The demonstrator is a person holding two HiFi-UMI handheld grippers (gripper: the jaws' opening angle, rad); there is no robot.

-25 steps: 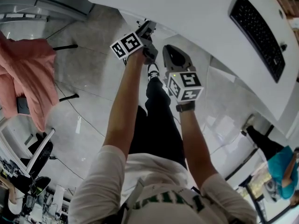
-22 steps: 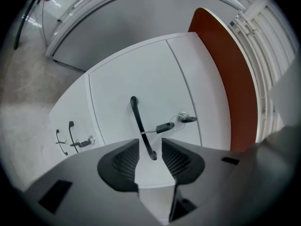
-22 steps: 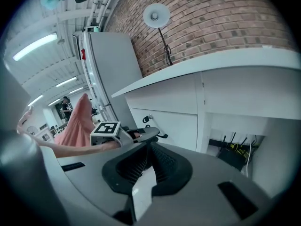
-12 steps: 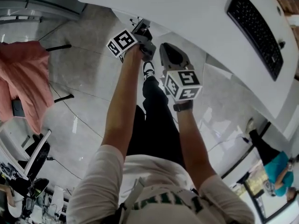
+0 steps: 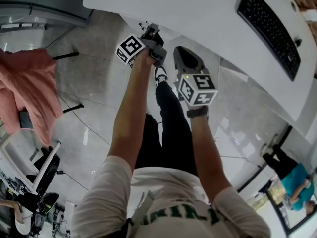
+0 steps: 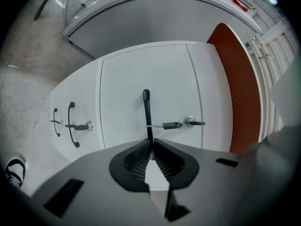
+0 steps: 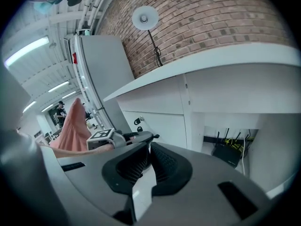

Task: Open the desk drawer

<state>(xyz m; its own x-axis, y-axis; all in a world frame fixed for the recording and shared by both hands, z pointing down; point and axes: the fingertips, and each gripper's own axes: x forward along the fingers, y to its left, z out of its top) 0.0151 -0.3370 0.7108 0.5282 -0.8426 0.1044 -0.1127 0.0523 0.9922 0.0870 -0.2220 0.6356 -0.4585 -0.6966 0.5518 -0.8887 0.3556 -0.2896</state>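
As left tongs (image 6: 151, 143) finish closing on drawer handle (image 6: 146, 105), shirt lettering (image 5: 181, 213) unreadable.

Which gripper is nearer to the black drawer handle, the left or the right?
Left. The left gripper has just been closing its jaws and pinches the black handle. The right gripper, shut and empty, hangs beside it, short of the drawer front.

Office: white desk (image 5: 198, 11), keyboard (image 5: 270, 31), drawer cabinet (image 6: 141, 69), brick wall (image 7: 211, 22), ceiling lights (image 7: 28, 51).
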